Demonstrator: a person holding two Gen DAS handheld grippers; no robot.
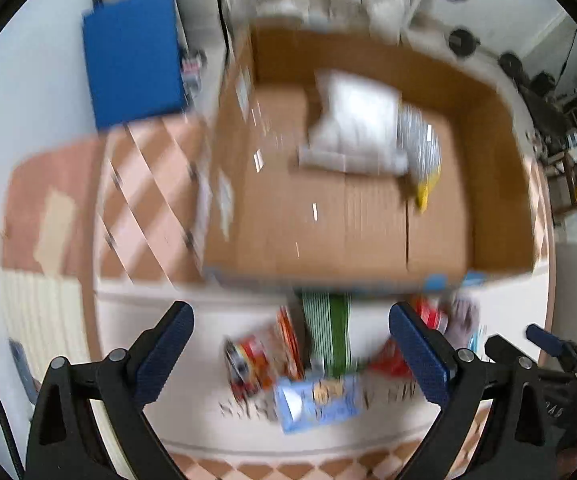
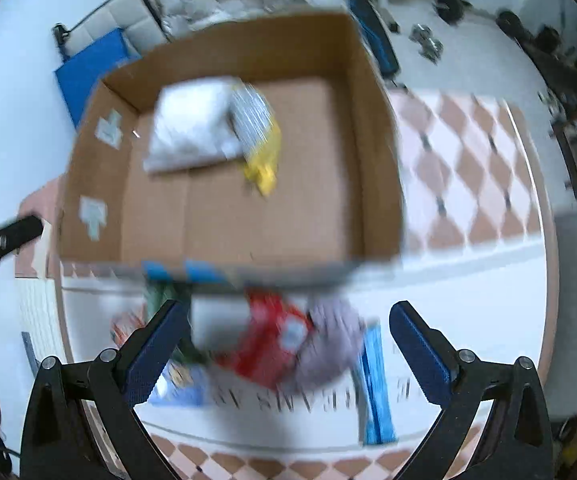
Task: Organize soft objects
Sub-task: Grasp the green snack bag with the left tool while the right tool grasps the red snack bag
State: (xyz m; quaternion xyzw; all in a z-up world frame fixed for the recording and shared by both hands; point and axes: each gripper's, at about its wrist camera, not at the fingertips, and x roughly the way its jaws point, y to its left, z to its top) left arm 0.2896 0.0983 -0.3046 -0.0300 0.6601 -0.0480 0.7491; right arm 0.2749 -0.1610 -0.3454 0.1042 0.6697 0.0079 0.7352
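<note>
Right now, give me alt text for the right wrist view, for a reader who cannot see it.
Blurred top-down view: the open, empty right gripper hangs over a heap of soft packets on a white mat. Beyond it, an open cardboard box holds a white bag and a silver-and-yellow packet.

Motion blur smears both views — packet (image 1: 318, 400) labels unreadable; cardboard box (image 2: 372, 152) near wall hides the packets behind it.
</note>
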